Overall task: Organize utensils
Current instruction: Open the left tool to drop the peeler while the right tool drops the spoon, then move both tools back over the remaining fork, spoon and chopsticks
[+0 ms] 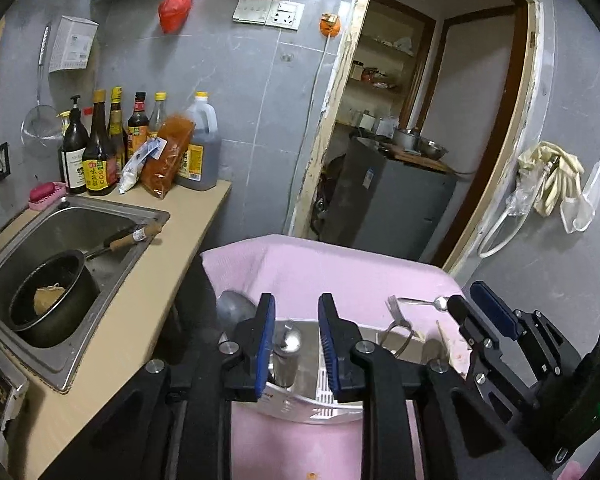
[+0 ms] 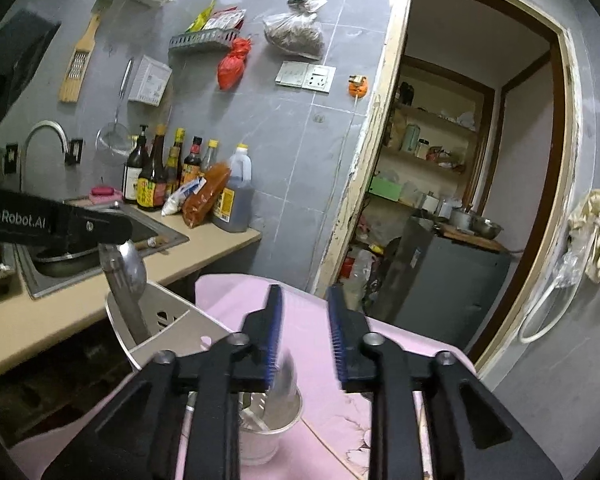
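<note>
The polished steel ladle stands handle-up in the white perforated plastic holder on the pink-covered surface, between the left gripper's separated jaws; being rigid and probably slippery, it should be gripped mid-handle, while the right gripper's jaws are parted and empty.

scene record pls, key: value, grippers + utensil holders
left gripper: open, above the metal caddy
right gripper: open, above the small cup
metal caddy: on pink cloth, a steel handle standing in it
small cup: holds a spoon, blurred
sink: dark pot inside
</note>
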{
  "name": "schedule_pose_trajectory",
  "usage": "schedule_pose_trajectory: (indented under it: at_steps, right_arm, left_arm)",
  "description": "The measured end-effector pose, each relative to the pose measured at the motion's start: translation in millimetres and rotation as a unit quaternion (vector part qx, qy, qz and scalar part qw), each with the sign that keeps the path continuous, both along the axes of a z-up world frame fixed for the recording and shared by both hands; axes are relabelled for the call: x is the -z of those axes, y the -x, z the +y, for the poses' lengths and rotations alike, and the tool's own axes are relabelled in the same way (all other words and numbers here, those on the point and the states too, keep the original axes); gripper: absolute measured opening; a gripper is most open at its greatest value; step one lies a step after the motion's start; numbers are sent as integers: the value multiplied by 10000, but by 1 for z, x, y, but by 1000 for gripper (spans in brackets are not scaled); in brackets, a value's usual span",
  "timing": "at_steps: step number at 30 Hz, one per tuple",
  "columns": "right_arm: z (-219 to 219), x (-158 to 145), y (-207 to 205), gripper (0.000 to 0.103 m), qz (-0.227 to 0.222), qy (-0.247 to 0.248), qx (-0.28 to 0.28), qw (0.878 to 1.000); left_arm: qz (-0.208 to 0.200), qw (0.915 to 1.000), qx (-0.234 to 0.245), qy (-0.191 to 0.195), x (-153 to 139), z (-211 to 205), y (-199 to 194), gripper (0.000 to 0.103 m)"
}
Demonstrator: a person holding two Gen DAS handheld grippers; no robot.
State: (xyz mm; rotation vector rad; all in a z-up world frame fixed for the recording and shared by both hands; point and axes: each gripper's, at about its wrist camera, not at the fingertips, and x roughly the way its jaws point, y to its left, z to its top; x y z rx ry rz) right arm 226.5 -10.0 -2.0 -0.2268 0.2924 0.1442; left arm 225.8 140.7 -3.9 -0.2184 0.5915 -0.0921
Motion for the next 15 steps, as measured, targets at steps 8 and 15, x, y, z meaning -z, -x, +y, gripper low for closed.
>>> schedule_pose_trajectory:
  at_steps: [8, 15]
  right_arm:
    - [-51, -23, 5, 50, -29, -685, 412, 9968]
    - [-108, -42, 15, 90, -232, -866, 979, 9911]
  left_arm:
    - [-370, 9993, -56, 32, -16, -12, 4, 59]
    - [-926, 9940, -507, -290, -29, -48, 9, 103]
